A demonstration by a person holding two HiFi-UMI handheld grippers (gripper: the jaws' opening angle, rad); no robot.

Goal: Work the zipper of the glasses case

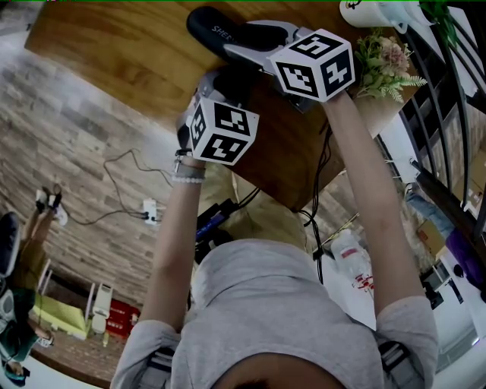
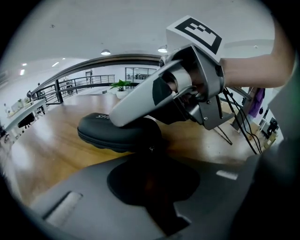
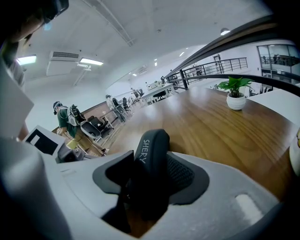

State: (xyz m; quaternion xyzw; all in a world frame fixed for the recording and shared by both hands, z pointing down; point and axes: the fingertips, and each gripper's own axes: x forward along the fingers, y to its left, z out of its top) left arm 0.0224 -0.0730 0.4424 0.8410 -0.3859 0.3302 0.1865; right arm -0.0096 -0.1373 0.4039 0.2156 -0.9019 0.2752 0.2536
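Observation:
A black glasses case (image 1: 220, 30) lies on the wooden table (image 1: 114, 61). My right gripper (image 1: 237, 44) is shut on it from the side. In the right gripper view the case (image 3: 152, 159) stands on edge between the two pads (image 3: 185, 173) of that gripper (image 3: 150, 180). My left gripper (image 1: 228, 82) sits at the case's near end. In the left gripper view the case (image 2: 117, 133) lies just beyond my left gripper (image 2: 152, 161), whose pads are drawn close together. A small metal zipper pull (image 2: 151, 149) shows right at their tips.
A bunch of artificial flowers (image 1: 383, 64) and a white cup (image 1: 364, 11) stand at the table's right end. Cables (image 1: 319, 167) hang off the table's near edge. A potted plant (image 3: 236, 96) stands far along the tabletop. People sit at desks (image 3: 63, 119) in the background.

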